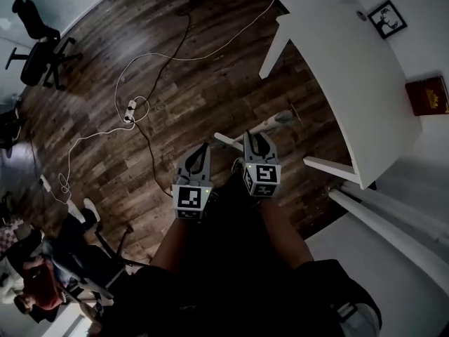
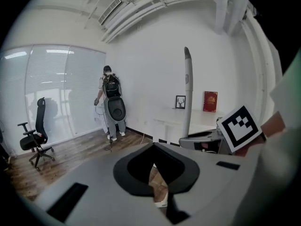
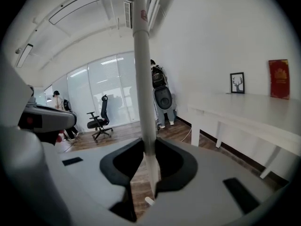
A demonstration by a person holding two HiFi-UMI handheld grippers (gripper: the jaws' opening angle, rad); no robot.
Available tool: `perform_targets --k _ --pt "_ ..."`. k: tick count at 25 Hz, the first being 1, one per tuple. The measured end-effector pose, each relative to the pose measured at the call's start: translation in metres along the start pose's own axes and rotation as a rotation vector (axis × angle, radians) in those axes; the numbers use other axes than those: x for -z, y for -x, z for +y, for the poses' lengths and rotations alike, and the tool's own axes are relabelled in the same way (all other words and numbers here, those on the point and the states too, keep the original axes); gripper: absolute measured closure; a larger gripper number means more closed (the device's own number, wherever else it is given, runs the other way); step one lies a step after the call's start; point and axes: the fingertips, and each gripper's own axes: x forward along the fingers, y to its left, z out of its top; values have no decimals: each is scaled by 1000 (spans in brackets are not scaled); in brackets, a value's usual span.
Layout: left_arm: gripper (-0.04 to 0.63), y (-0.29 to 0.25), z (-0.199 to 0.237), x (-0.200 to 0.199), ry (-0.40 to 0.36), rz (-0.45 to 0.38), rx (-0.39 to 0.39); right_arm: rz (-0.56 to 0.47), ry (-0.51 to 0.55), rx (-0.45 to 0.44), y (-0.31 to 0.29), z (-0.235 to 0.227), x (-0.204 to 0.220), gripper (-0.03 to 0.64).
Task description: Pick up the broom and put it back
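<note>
The broom shows only as a long white handle (image 3: 141, 79) with a grey top end. It stands upright between the jaws of my right gripper (image 3: 149, 147), which is shut on it. In the head view the handle (image 1: 272, 122) slants up to the right from my right gripper (image 1: 258, 139), toward the table. My left gripper (image 1: 203, 147) hangs just left of it, apart from the handle. In the left gripper view my left gripper (image 2: 153, 147) has its jaw tips together with nothing between them, and the handle (image 2: 187, 93) rises beside it on the right. The broom's head is hidden.
A white table (image 1: 351, 69) runs along the right wall, with a framed picture (image 1: 386, 18) and a red book (image 1: 426, 95) on it. A power strip with cables (image 1: 130, 111) lies on the wood floor. An office chair (image 1: 38, 48) stands far left. A person with a backpack (image 2: 112, 102) stands by the far wall.
</note>
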Motion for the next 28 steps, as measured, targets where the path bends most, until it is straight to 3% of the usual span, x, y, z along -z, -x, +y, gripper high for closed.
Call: perform_targets --k 8,14,19,28 --pt "595 -60 -16 3 20 44 48 9 -42 -1 -36 -45 0 522" --pt "595 -102 -20 3 -43 82 107 34 -86 31 -67 -74 15 520" --pt "595 -125 -18 9 -52 113 175 63 -113 71 -86 -92 31 520" --pt "595 -160 -9 24 -53 155 219 104 -170 92 -127 -129 59 520"
